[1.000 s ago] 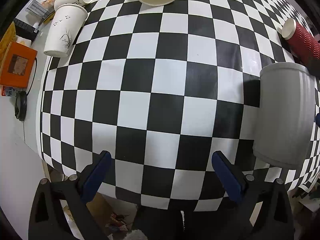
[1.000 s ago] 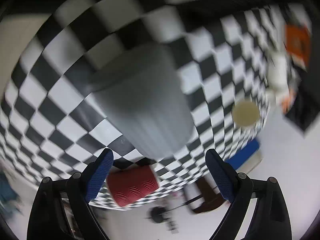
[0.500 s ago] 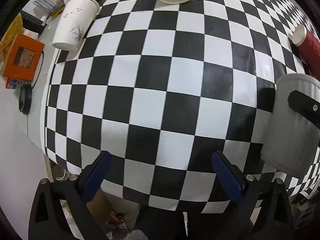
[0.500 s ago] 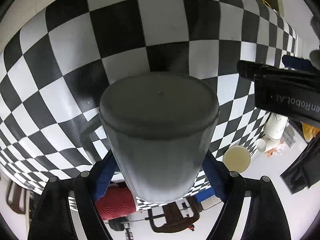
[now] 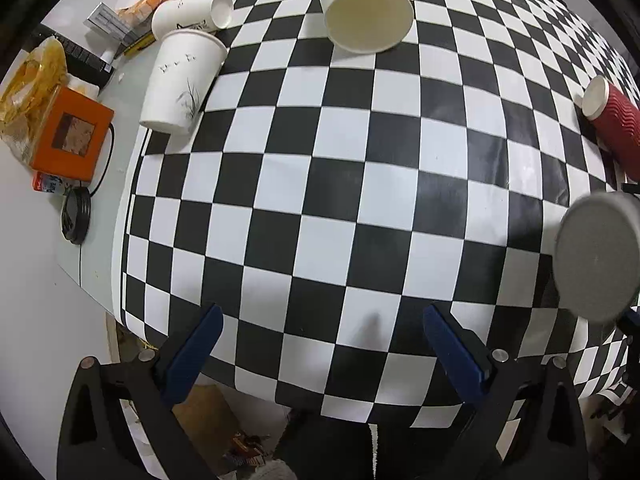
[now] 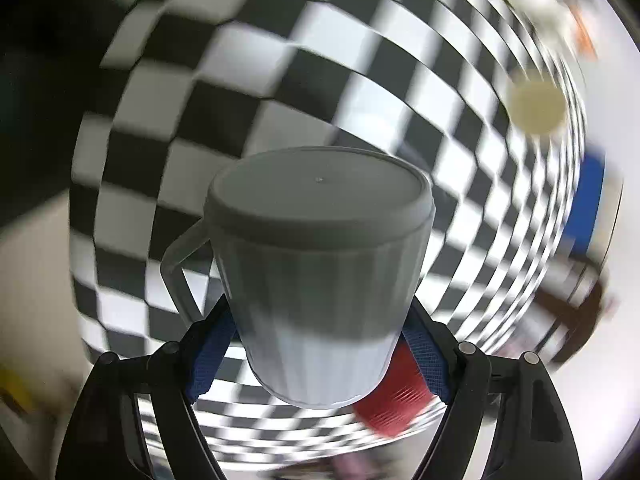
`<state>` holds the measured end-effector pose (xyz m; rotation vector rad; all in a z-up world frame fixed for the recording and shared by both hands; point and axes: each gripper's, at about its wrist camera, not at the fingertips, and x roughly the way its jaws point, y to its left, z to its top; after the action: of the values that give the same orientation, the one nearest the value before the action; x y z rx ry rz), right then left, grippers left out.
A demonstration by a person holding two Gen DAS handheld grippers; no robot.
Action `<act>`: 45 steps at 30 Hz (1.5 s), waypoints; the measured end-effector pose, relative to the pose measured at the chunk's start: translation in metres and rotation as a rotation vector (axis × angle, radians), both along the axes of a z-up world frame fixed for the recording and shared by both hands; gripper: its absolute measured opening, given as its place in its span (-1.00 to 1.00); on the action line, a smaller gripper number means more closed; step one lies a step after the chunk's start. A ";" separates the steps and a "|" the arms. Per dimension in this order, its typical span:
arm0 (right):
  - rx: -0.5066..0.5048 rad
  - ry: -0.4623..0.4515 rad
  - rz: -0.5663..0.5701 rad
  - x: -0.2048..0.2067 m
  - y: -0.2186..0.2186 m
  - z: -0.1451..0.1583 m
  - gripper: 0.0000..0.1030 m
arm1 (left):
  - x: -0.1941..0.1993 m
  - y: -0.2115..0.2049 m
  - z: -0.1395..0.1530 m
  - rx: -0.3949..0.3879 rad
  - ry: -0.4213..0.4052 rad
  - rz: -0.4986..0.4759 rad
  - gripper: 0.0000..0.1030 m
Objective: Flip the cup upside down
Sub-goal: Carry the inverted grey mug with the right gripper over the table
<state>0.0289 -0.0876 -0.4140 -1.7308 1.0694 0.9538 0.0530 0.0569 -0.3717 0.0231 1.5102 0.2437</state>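
A grey ribbed cup with a side handle is clamped between the blue pads of my right gripper, its flat base facing away from the camera. It is held above the checkered table; the background is motion-blurred. In the left wrist view the cup's round grey base shows at the right edge, lifted off the cloth. My left gripper is open and empty over the near edge of the checkered cloth.
A white paper cup stands at the cloth's left edge, another white cup lies behind it. A cream cup lies at the back. A red ribbed cup lies at right. An orange box sits left.
My right gripper has lifted the grey cup off the cloth and is turning with it; the cup's base now faces the left camera. The left gripper has drawn back slightly.
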 end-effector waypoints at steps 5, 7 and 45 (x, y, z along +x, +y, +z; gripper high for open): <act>0.044 0.094 -0.387 0.041 -0.009 0.009 0.61 | 0.007 0.004 0.005 -0.007 -0.008 -0.009 0.99; 0.057 0.132 -0.539 0.059 -0.013 0.009 0.61 | 0.011 -0.015 0.014 -0.007 -0.011 -0.008 0.99; 0.415 0.268 -1.352 0.191 -0.049 0.056 0.53 | 0.032 -0.034 0.020 -0.066 0.007 -0.002 0.99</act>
<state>0.2201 -0.1367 -0.3580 -0.2902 1.6706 0.4254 0.0853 0.0232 -0.3520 -0.0274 1.5239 0.1921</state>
